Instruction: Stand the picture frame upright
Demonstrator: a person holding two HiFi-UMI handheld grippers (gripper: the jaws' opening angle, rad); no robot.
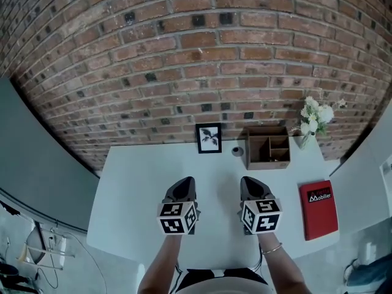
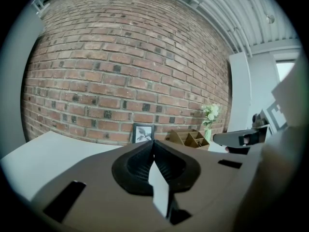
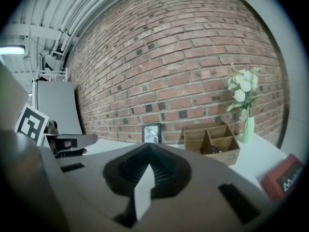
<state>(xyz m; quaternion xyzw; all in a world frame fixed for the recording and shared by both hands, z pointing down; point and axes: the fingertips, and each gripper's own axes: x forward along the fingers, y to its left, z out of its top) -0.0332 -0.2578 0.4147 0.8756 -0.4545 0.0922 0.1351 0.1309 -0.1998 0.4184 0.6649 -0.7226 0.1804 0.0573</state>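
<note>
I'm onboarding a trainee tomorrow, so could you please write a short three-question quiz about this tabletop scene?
1. True or false: the picture frame lies flat on the table.
2. In the head view, what stands just right of the wooden organizer? A) vase of flowers B) mug C) lamp
3. Fill in: the jaws of the left gripper and the right gripper are both ____.
Key: 1 false, it stands upright by the brick wall; 2 A; 3 shut, holding nothing.
</note>
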